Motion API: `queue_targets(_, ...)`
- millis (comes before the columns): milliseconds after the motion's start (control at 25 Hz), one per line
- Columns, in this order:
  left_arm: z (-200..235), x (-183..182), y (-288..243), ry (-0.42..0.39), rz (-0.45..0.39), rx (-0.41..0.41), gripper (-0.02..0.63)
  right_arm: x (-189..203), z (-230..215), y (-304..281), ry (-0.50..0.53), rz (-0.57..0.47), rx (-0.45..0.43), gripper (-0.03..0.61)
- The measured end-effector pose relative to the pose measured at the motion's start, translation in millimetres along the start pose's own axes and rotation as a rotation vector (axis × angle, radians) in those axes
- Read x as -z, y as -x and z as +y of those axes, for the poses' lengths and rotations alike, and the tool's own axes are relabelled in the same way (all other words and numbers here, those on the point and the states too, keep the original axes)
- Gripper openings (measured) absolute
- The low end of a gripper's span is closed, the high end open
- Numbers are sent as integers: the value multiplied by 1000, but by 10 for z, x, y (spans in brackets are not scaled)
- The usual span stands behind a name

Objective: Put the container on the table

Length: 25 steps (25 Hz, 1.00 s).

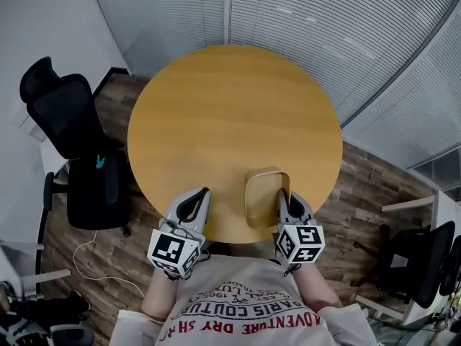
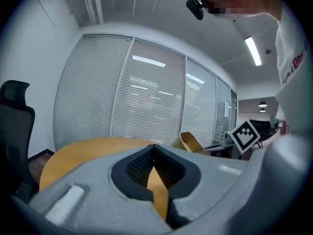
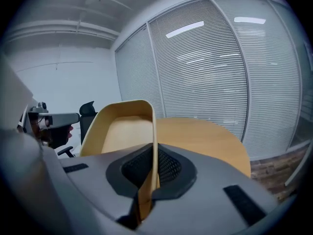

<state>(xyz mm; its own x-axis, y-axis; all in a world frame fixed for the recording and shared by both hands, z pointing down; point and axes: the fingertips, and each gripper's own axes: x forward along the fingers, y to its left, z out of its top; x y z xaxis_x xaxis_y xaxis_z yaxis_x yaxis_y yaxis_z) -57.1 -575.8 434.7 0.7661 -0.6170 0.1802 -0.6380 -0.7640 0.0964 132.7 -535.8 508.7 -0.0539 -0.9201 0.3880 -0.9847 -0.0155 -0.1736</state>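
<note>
At near edge of the round table [image 1: 230, 121] I've got the container [image 1: 261, 200]: tan, smooth, rounded-square tub w/ thin walls and soft corners, same wood tone as the tabletop. My R gripper [image 1: 284, 197] is clamped on its right wall; in the right gripper view the thin wall runs edge-on between the dark ribbed pads, jaws pinched tight on it. From the left gripper view the tub looks tipped, open side up and toward me; can't tell if its base touches the top. L gripper [image 1: 204, 192] sits just left of the tub, apart from it, over the table rim, tips closed together w/ nothing held, only a sliver of tabletop showing thru the slot. Tabletop is matte, bare. Black mesh-back chair [image 1: 72, 135] stands left of the table on plank floor [image 1: 360, 186]; ribbed blinds [image 1: 324, 27] curve behind.
</note>
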Motion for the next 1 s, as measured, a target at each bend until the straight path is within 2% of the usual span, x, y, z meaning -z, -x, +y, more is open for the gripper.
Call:
queue_targets(200,419,19,-145,14,20,55,-2,-19,163,-392,-13,27,44,11)
queue_targets(480,713,144,-339,48,38,113,-2,148,187,-746,-37,105,113,11)
queue_targets(720,785,296,-543,69,61,115,-2,344,29,-1025,-114,191,130,11)
queue_targets(1000,882,455,-829,84,89,97,-2,710,-111,-1496,-94,330,96,11)
